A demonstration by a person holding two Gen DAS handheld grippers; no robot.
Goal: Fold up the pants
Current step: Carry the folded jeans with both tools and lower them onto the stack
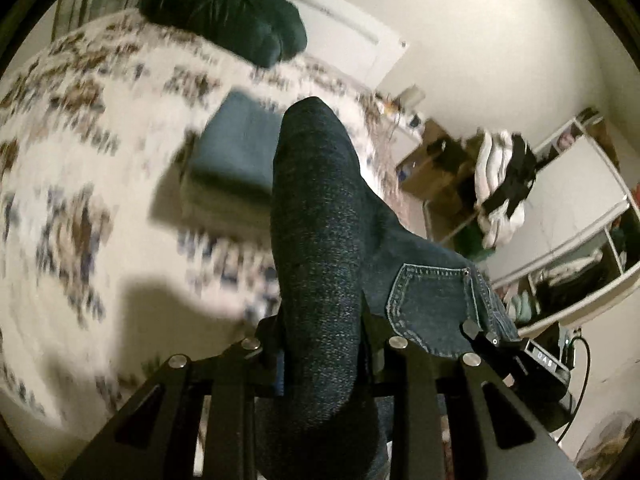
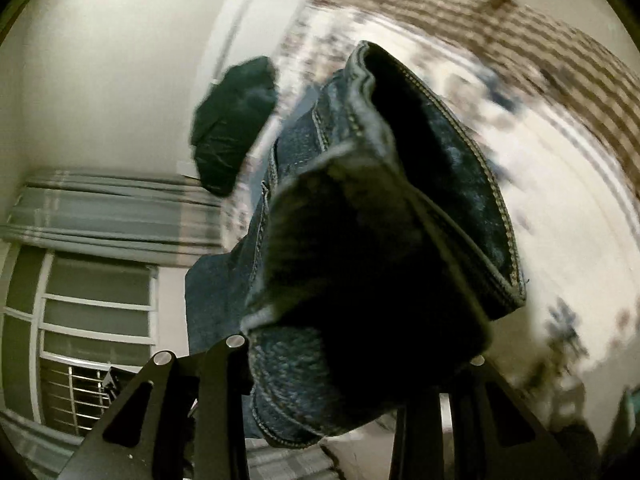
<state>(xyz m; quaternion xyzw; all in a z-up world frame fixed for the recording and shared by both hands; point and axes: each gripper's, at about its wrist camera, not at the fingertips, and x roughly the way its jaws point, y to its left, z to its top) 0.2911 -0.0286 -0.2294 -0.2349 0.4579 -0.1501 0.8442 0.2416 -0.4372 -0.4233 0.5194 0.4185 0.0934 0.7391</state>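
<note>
Denim jeans (image 1: 320,248) hanging above bed (image 1: 100,184), clamped in both: left tool (image 1: 320,360) pinching a leg fold, right tool (image 2: 344,364) gripping bunched hem. Lifting step seemingly underway; next, laying flat for folding.

Dim warm indoor light, heavy motion blur on the bedspread (image 1: 100,128), fisheye-curved dark corners

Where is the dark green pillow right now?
The dark green pillow lies at the far end of the flowered bed, near the white wall; in the left wrist view it is upper left, beyond the folded blue cloth.
</note>
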